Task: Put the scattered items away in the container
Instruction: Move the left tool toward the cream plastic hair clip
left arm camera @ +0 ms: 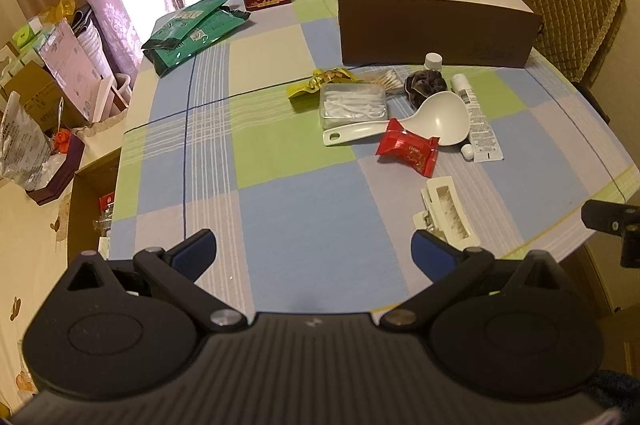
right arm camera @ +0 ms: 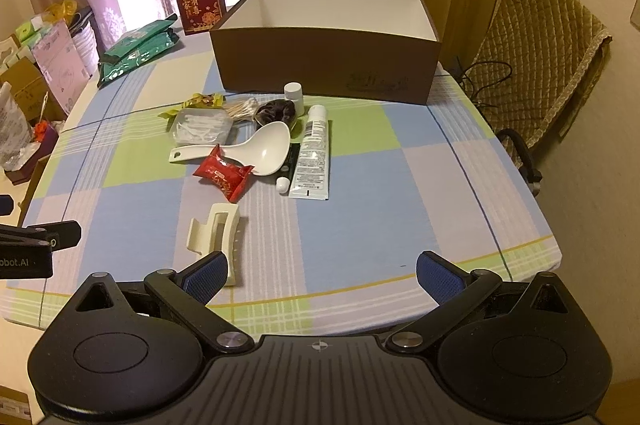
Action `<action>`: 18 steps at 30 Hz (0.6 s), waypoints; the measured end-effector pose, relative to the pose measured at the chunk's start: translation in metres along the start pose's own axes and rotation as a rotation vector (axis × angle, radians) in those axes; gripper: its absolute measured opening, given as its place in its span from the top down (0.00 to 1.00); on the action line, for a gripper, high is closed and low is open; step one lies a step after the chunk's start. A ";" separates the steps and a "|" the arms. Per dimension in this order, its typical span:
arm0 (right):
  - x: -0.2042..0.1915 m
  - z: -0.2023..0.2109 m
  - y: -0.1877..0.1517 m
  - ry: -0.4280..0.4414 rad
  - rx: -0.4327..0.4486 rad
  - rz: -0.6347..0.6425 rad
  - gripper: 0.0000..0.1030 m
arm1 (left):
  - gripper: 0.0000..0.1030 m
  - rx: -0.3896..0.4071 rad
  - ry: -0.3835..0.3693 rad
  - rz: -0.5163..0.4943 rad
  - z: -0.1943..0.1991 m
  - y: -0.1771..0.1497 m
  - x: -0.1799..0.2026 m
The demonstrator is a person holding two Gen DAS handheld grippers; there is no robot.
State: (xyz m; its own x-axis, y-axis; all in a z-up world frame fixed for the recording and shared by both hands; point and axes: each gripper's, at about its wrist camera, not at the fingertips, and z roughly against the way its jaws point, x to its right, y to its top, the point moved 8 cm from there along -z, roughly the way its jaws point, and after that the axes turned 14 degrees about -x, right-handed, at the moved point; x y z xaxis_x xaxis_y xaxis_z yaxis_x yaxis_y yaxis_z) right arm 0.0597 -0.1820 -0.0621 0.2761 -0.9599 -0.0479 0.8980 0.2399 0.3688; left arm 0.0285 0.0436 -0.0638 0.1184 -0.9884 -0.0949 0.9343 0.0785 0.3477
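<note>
Both the left gripper (left arm camera: 314, 251) and the right gripper (right arm camera: 322, 275) are hanging spread and empty. The hair clip (right arm camera: 216, 231) is lying nearest; the right one should be pinching it across its narrow body before lifting it to the brown box (right arm camera: 324, 65).

— Item one, my left gripper (left arm camera: 314, 251)?
— Matte black housing, ribbed grey centre, two round side discs, silver pivot screws, blue textured pads (left arm camera: 430, 257) on black fingers.
— Item two, my right gripper (right arm camera: 322, 275)?
— Same build; crosshair mark at centre. White lettering "obot.AI" on the left one's side.
</note>
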 end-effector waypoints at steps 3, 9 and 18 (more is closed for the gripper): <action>0.001 -0.002 0.002 0.003 -0.003 -0.001 0.00 | 0.01 -0.008 -0.003 0.008 -0.003 0.001 -0.002; 0.005 -0.006 0.006 0.014 0.004 -0.010 0.00 | 0.01 -0.027 -0.012 0.024 -0.010 0.002 -0.003; 0.025 -0.018 0.011 0.051 0.010 -0.031 0.00 | 0.05 -0.040 -0.110 -0.023 -0.026 0.006 0.017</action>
State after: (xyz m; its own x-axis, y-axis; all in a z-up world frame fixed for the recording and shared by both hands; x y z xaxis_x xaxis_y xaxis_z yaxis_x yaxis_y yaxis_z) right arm 0.0827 -0.2008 -0.0763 0.2655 -0.9582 -0.1069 0.9032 0.2083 0.3753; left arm 0.0446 0.0305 -0.0874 0.0612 -0.9981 0.0016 0.9492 0.0587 0.3090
